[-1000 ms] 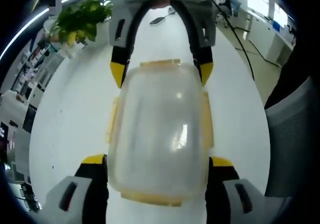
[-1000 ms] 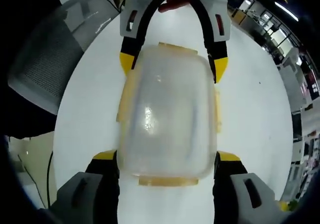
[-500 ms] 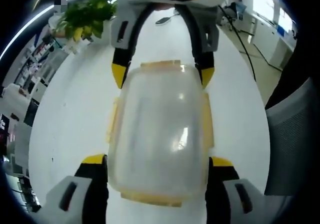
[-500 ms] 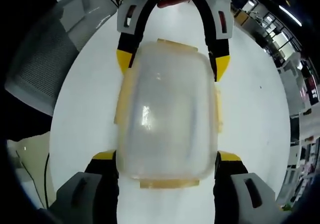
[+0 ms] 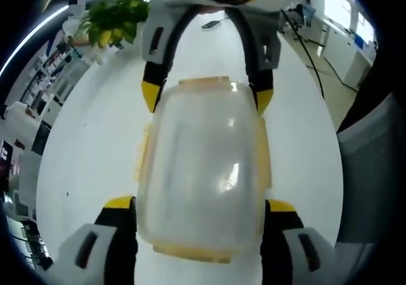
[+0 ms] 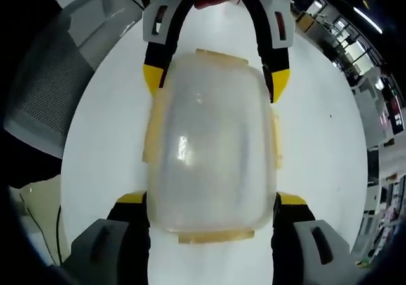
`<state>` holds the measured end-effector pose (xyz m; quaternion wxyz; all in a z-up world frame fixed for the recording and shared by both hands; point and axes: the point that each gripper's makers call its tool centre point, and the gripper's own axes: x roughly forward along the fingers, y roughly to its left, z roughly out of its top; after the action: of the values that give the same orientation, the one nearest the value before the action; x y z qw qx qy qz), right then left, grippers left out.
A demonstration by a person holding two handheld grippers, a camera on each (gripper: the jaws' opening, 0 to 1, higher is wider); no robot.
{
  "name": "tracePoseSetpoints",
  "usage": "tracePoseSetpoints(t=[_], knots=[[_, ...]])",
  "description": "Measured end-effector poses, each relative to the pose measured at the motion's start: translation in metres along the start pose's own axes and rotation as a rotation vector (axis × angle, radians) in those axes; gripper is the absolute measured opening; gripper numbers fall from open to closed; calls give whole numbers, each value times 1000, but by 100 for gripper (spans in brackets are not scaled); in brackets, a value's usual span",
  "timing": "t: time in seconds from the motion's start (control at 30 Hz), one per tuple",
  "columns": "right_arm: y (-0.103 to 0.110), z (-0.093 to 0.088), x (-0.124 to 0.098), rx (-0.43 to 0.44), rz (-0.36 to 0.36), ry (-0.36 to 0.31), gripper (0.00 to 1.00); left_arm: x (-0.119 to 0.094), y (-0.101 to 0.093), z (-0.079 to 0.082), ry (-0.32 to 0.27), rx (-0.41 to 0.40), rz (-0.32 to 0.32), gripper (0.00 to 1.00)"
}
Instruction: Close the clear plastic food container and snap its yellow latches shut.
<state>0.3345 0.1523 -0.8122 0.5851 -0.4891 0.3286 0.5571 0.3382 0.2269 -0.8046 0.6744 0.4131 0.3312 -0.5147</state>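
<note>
In the left gripper view, the clear plastic food container (image 5: 202, 171) is seen lying on the white round table (image 5: 82, 145), its long axis running straight away along the line of the left gripper (image 5: 202, 207). The container sits between this gripper's jaws, which stand at either side of its near end; they are spread wide around it, and whether they actually press on its walls cannot be told. Yellow latches (image 5: 202, 82) are seen at the far end, the near end and both long sides of the container. The right gripper (image 5: 204, 98) is seen beyond the container, at its far end, jaws astride the corners there. A potted plant (image 5: 108, 19) stands well beyond the container, up and to the left. In the right gripper view, the same container (image 6: 209, 145) lies lengthwise between the jaws of the right gripper (image 6: 210, 207), likewise spread around the near end, contact not being discernible. The left gripper (image 6: 216, 82) is seen at the container's far end. Each gripper is judged equally near its own end latch, the coming press being lengthwise
</note>
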Motion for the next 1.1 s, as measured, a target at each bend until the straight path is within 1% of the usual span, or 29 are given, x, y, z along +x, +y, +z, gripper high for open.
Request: tracePoseSetpoints(t=[0.27,0.43,0.6,0.83,1.1], knots=[[-7,14,8,-4,-3,15,78,-6,7,-15,6,-12,7,78],[-14,25,15,11,-15,16,78,-9,13,-27,25,-4,6,78],[-19,33,19,15,-13,21,79,-13,18,-35,15,-7,6,78],[-24,43,24,36,-21,38,79,-16,24,-43,3,3,-2,78],[-30,49,29,64,-28,56,80,-17,33,-51,0,19,-13,78]])
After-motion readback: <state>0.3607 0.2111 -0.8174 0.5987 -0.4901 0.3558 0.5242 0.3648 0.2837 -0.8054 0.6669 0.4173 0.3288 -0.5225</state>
